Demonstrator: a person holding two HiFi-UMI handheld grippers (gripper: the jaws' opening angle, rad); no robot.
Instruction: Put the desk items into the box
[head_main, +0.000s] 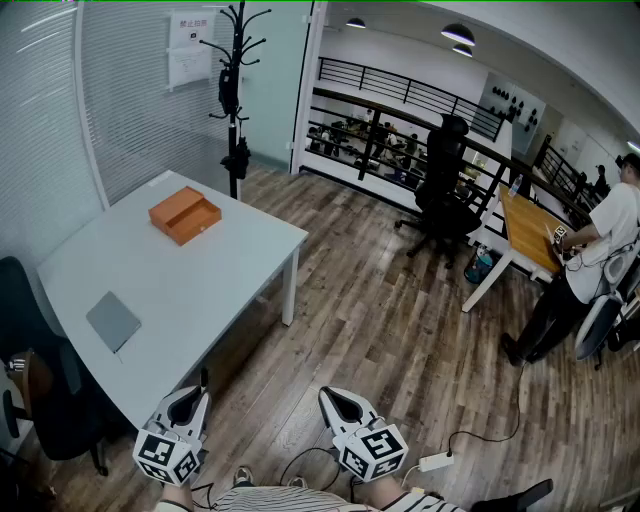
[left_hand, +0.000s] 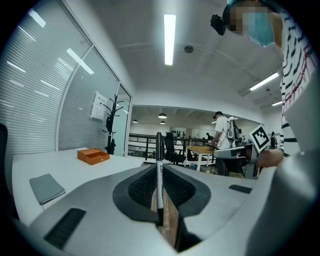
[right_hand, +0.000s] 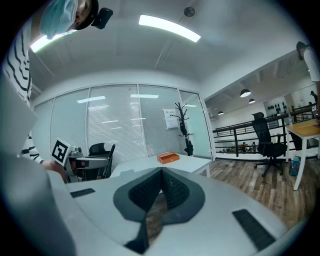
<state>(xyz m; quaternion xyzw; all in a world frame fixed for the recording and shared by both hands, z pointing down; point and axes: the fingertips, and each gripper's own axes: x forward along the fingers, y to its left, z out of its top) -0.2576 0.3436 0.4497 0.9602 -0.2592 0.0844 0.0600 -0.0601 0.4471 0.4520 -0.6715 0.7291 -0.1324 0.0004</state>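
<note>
Two claws are hanging low in front of me, just off the white surface's (head_main: 205, 275) near corner. My left claw (head_main: 193, 398) is clamping a black-and-white pen (left_hand: 159, 172) that is sticking out past its jaws. My right claw (right_hand: 160, 173) is sitting closed on nothing. An open orange box (head_main: 185, 215) is lying at the far end, well apart from a grey notebook (head_main: 113, 320).

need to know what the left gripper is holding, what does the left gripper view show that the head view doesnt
Only the left gripper view: a pen standing upright, clamped in the left gripper. Only the head view: the power strip on the wood floor. Both: the orange box and the grey notebook on the white table.
</note>
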